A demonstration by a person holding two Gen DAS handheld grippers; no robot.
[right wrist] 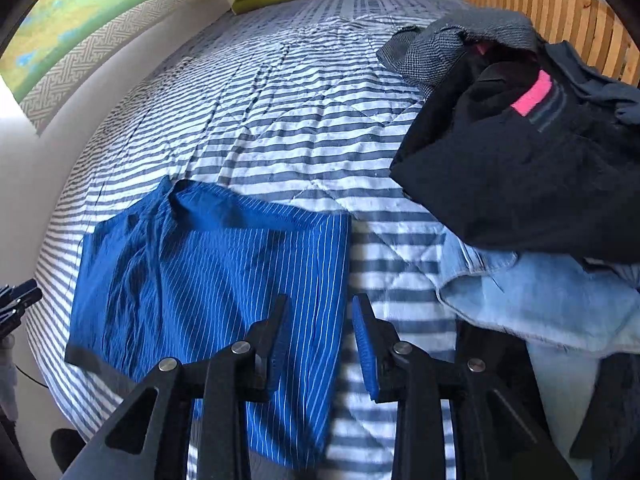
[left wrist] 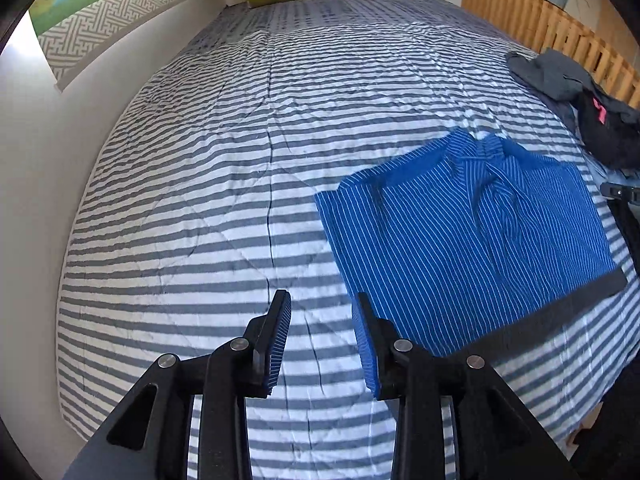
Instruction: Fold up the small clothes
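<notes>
Your left gripper [left wrist: 322, 340] hangs above bare striped bedcover [left wrist: 200, 200], jaws apart, nothing between the pads. Your right gripper [right wrist: 320, 340] is likewise parted and empty, above the right edge of the blue pinstriped shorts [right wrist: 208, 272].

The shorts lie spread flat on the bedcover, dark waistband [left wrist: 560, 308] toward you, leg openings pointing up the bed. In the left wrist view they sit to the right of the jaws; in the right wrist view, left of centre and running under the near finger.

Handling, judged from the drape: thin woven cloth, light, limp, with a rumple along the centre seam. It should slide readily on the cover and sag from any single pinch. The waistband looks thicker and firmer, so its two corners give the surest hold; pinch shallow there to avoid catching the bedcover.

An unfolded pile of dark and denim clothes [right wrist: 520, 168] sits to the right, near but apart.
</notes>
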